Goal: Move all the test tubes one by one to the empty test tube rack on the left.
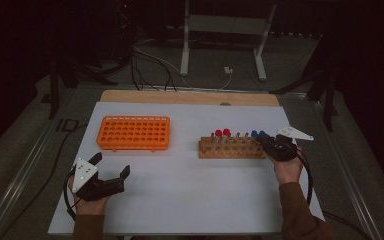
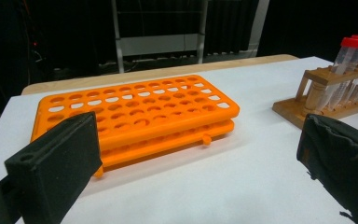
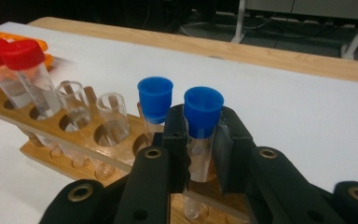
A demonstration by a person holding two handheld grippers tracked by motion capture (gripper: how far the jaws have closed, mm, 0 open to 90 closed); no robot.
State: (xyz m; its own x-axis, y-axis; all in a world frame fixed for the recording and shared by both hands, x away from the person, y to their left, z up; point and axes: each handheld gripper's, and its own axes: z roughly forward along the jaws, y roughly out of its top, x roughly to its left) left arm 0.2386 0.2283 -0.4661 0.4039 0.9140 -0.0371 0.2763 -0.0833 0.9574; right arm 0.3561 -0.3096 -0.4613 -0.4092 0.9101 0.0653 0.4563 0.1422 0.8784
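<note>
Gripping: right tongs [image 3: 200, 154] were clenched on the blue-capped tube [image 3: 202, 126] just below its cap, 1 pad on each side, the tube standing upright in the wooden rack [image 3: 98, 140] at its right end.
Tube's place: it stood in the last hole at the right end of the wooden rack [image 1: 230, 148], right of the table [image 1: 190, 200] centre, touching the rack and not yet lifted.
Doing it well: a straight upward pull seemed best, so the tube would clear its hole without dragging the rack or tilting.
Neighbour: a second blue-capped tube [image 3: 154, 100] stood just beside the held one on its left; the left pad sat between the 2, so any sideways swing could knock it.
Left tongs: left tongs [image 2: 191, 158] were released, pads well apart with nothing between them, hovering near the table's left near corner.
Likely goal: the orange rack [image 2: 135, 112] lay empty, far left of the wooden rack, judged the place to put the tube.
Hard to see: the held tube's lower end was hidden by the tongs and rack rail.
Contents: whether the tubes held liquid could not be told.
Red caps: 2 red-capped tubes [image 3: 23, 74] at the far left end were blurred.
</note>
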